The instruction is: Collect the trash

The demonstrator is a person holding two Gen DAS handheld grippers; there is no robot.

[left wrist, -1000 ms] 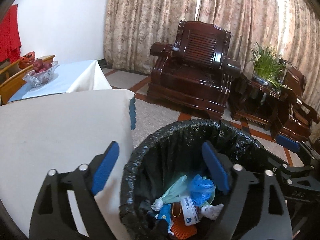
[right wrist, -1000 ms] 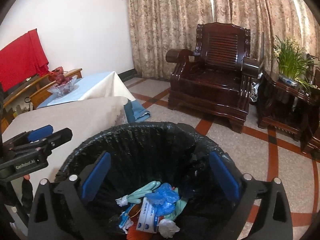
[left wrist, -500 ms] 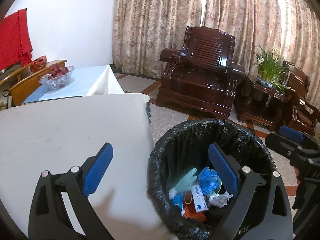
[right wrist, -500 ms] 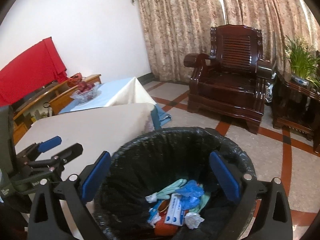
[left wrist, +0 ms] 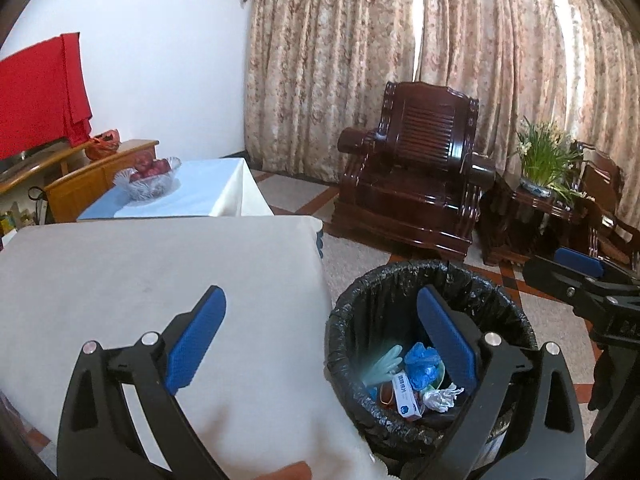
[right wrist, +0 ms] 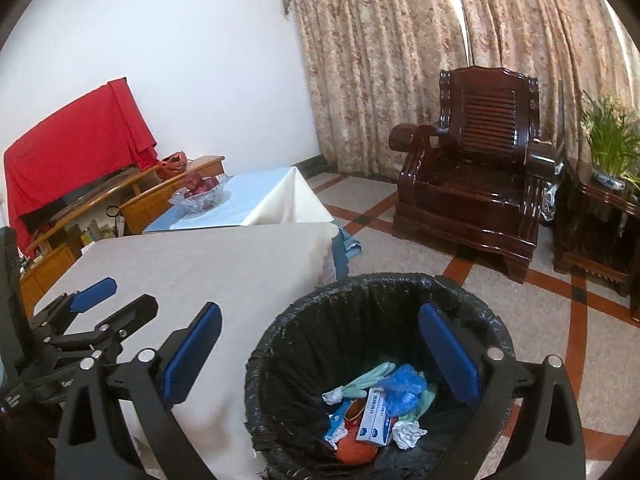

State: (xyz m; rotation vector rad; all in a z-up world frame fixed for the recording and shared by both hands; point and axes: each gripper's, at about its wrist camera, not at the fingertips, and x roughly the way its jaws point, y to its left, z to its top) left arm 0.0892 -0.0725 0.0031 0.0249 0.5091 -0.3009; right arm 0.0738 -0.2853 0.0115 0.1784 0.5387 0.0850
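A dark wooden armchair (left wrist: 412, 176) stands before patterned curtains (left wrist: 360, 60). A glass fruit bowl (left wrist: 146, 178) sits on a blue-clothed side bench (left wrist: 200, 196); a potted plant (left wrist: 544, 160) stands right, red cloth (right wrist: 76, 148) left.

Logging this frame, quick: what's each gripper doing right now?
Left gripper: open, holding nothing.
Right gripper: open, holding nothing.

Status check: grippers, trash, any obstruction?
Left gripper and right gripper open, empty. Trash in bin. No obstruction.
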